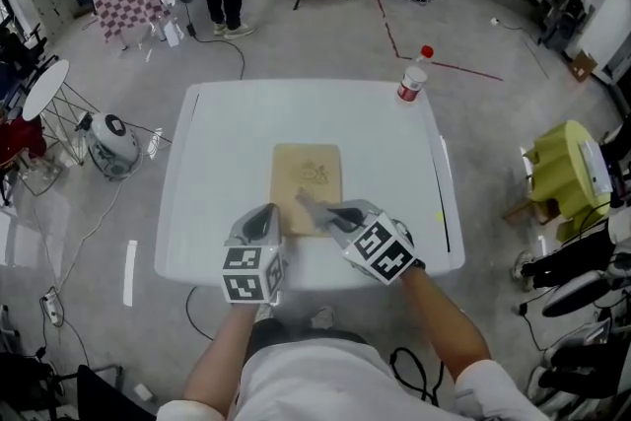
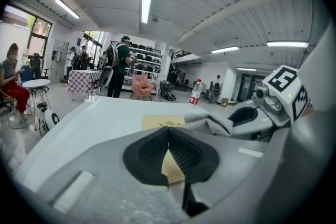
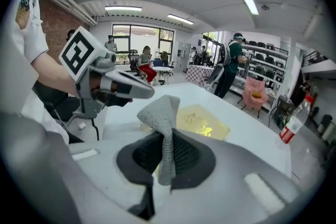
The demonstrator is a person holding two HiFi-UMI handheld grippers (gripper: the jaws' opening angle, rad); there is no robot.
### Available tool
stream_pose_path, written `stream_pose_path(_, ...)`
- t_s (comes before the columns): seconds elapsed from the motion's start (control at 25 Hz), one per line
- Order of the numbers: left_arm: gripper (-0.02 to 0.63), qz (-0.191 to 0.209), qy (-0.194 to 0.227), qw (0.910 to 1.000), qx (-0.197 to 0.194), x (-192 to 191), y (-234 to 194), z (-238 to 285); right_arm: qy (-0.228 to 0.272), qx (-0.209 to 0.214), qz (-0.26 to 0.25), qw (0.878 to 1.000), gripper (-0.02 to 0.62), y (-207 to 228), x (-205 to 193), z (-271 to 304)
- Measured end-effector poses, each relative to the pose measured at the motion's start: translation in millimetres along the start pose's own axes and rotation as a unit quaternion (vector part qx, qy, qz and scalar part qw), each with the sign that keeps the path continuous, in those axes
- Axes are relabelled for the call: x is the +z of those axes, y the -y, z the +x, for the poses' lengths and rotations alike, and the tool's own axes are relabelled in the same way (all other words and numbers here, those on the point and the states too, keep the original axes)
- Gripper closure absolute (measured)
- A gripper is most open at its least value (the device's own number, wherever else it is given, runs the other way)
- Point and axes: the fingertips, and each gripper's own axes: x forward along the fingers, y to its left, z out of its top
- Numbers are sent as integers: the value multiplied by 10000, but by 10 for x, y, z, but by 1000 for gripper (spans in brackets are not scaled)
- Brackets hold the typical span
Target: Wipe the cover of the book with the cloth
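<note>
Right gripper view: right tool (image 3: 167,136) is pinching the grey cloth (image 3: 161,110) over the book (image 3: 203,122)
Left tool (image 2: 168,132): is sitting closed at the book's near corner

The table (image 1: 217,173) is mostly bare. There is open room along its left edge, across the far edge and down the right edge, where either of my tools could sweep freely. The only standing obstacle is the bottle (image 1: 412,82) at the far right corner, upright and well apart from the book (image 1: 308,175), which lies flat in the middle, toward the near edge. The tight spot is the book's near end. My left tool (image 1: 264,224), jaws together, sits at its near left corner, and my right tool (image 1: 332,214), clamped on the cloth (image 1: 310,205), is just beside it. The far half of the cover is unobstructed.
</note>
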Motion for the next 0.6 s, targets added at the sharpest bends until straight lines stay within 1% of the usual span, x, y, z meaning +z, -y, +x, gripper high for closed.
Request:
stream_pose_path(0.16, 598, 24, 17, 10000, -75, 51, -186, -41, 68, -410, -206, 9989, 578, 353, 399, 262)
stream_pose_path(0.32, 600, 24, 11, 9999, -100, 96, -429, -48, -266, -906, -532, 9941, 578, 717, 580, 647)
stream_pose_path(0.48, 600, 74, -101, 9998, -147, 67, -619, -26, -542, -1053, -647, 9908, 578, 873, 633, 1010)
stream_pose_path(0.6, 598, 142, -72, 9997, -178, 100, -742, -47, -718, -1126, -712, 9885, 578, 932, 666, 1238)
